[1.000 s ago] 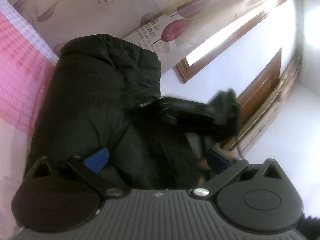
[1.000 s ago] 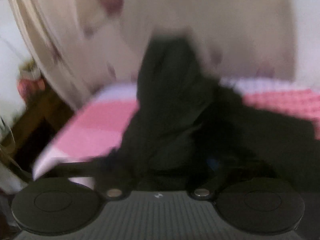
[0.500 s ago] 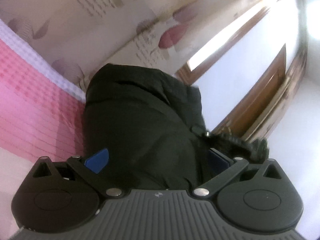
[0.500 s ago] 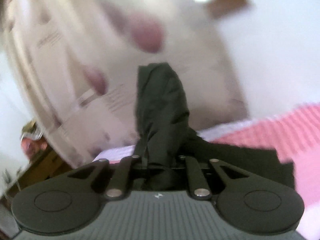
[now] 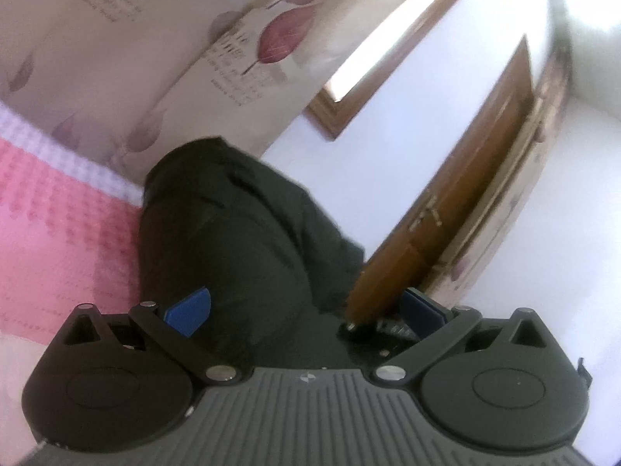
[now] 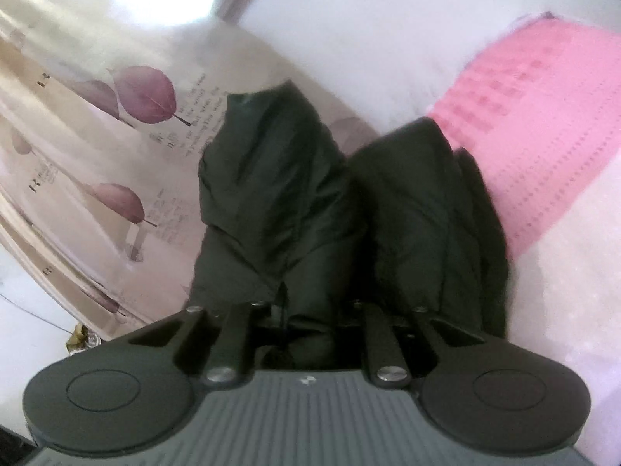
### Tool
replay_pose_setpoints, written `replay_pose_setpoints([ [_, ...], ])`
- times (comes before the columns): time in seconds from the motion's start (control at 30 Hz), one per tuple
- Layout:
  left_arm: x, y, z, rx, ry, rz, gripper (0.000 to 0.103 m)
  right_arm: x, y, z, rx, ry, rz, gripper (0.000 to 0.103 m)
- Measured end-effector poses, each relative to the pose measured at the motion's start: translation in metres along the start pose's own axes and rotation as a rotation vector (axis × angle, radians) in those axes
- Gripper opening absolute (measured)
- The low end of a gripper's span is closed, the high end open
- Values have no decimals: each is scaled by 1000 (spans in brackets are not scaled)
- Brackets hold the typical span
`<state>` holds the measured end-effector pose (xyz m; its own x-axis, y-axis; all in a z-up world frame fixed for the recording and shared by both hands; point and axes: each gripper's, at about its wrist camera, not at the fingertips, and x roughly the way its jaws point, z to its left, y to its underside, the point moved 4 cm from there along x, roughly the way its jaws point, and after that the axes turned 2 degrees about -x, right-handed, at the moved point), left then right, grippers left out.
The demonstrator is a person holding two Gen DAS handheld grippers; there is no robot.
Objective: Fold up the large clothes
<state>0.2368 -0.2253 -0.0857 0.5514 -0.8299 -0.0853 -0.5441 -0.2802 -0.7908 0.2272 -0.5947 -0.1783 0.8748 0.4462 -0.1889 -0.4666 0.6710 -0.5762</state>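
Observation:
A large black padded jacket rises from the pink bedcover in the left wrist view. My left gripper is open, its blue pads wide apart with jacket cloth between them. In the right wrist view the jacket hangs in two dark folds in front of the camera. My right gripper is shut on a bunch of the jacket, its fingers hidden in the cloth.
A leaf-print curtain hangs behind the bed, seen also in the right wrist view. A window and a brown wooden door stand on the white wall. The pink bedcover lies to the right.
My right gripper closed on the jacket and lifted it up off the bed. My left gripper stayed open while its view swung up; the jacket now sits lower and narrower before it.

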Motion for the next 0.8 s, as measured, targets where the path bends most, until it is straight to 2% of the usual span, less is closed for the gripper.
replay_pose_setpoints([
  [0.1, 10, -4, -12, 47, 45, 4, 103, -14, -3, -3, 26, -22, -2, 18],
  [0.23, 39, 6, -20, 79, 81, 108, 97, -16, -3, -7, 26, -24, -2, 20],
  [0.3, 48, 14, -21, 93, 94, 124, 97, -19, -3, -9, 31, -28, -7, 22],
  [0.37, 52, 21, -19, 102, 90, 137, 97, -27, -4, -7, 18, -7, -25, 24],
  [0.43, 58, 29, -10, 74, 93, 167, 97, -44, -9, 2, -27, 59, -75, 27],
  [0.5, 62, 33, -3, 54, 87, 173, 97, -64, -18, 26, -141, 135, -164, 27],
  [0.6, 62, 35, 1, 40, 83, 171, 97, -78, -30, 86, -367, 143, -241, 27],
  [0.67, 61, 37, -1, 54, 76, 180, 97, -64, -32, 130, -533, 134, -212, 27],
  [0.73, 61, 37, -2, 75, 69, 190, 98, -32, -29, 169, -704, 132, -136, 26],
  [0.8, 61, 37, -2, 75, 64, 191, 98, 4, -26, 183, -829, 207, -71, 26],
])
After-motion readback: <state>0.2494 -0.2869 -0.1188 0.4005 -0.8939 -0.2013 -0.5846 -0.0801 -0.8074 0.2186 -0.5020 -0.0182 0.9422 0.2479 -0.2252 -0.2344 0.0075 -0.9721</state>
